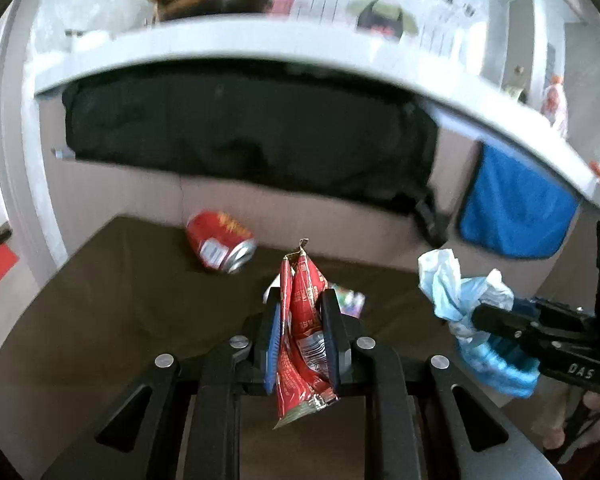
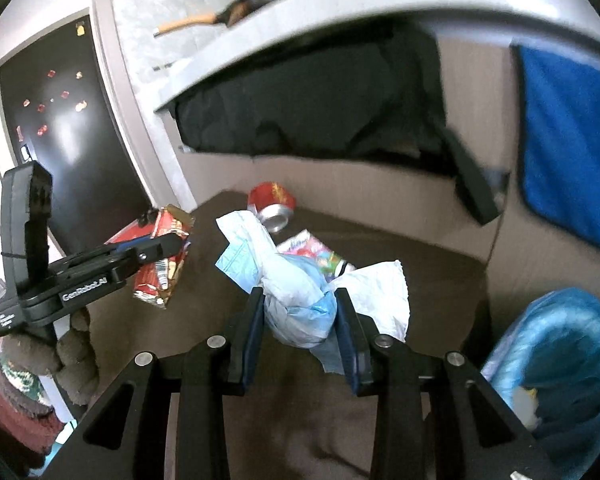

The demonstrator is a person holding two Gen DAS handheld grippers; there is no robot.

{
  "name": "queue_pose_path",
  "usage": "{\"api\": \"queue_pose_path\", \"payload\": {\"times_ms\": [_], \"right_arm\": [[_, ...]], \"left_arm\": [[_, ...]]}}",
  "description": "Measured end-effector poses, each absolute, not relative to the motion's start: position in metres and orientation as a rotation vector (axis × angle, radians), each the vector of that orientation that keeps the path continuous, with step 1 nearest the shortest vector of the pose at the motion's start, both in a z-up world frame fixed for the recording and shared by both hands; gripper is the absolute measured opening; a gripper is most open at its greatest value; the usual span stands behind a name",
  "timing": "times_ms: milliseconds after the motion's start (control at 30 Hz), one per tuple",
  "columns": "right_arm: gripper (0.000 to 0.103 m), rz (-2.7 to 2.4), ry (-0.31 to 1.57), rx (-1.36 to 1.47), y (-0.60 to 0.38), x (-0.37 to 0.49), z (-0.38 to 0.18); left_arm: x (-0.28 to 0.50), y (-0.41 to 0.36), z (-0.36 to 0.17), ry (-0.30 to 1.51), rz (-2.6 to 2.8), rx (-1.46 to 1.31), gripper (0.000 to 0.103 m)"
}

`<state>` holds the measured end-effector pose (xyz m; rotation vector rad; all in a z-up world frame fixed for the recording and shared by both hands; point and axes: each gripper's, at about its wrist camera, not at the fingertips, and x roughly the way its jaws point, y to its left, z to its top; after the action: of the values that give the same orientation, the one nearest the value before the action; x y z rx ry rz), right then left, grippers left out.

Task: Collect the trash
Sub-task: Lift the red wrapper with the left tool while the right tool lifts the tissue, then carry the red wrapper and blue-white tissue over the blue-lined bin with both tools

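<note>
1. The red can (image 1: 220, 246) lies on its side on the dark brown mat (image 1: 120, 300), at the far edge of the mat, near the beige wall.
2. The left gripper (image 1: 300, 312) is raised over the mat; its two fingers are nearly closed and press a crumpled red snack wrapper (image 1: 302, 344) between them.
3. A colourful wrapper (image 2: 320, 254) lies flat on the mat, between the can and the grippers.
4. The right gripper (image 2: 300, 300) is over the right part of the mat; its fingers are partly closed around a bunched white and light blue plastic bag (image 2: 296, 300).
5. A bin with a blue liner (image 2: 560, 360) stands just beside the right edge of the mat.
6. A blue cloth (image 1: 516, 212) hangs from the grey counter (image 1: 240, 46) above the mat, to the right.
</note>
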<state>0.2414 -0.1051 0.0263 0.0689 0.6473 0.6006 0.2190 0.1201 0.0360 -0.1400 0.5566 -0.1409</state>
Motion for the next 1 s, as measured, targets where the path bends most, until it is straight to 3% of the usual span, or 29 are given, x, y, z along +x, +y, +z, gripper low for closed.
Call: {"api": "queue_pose_path", "payload": {"times_ms": [400,1000], "right_arm": [[0.031,0.462,0.481,0.043,-0.183,0.192,0.093],[0.031,0.23,0.454,0.096,-0.305,0.171,0.084]], "left_arm": [[0.17,0.028,0.101,0.349,-0.276,-0.081,0.02],[0.186,-0.109,0.082,0.41,-0.47,-0.021,0.02]]}}
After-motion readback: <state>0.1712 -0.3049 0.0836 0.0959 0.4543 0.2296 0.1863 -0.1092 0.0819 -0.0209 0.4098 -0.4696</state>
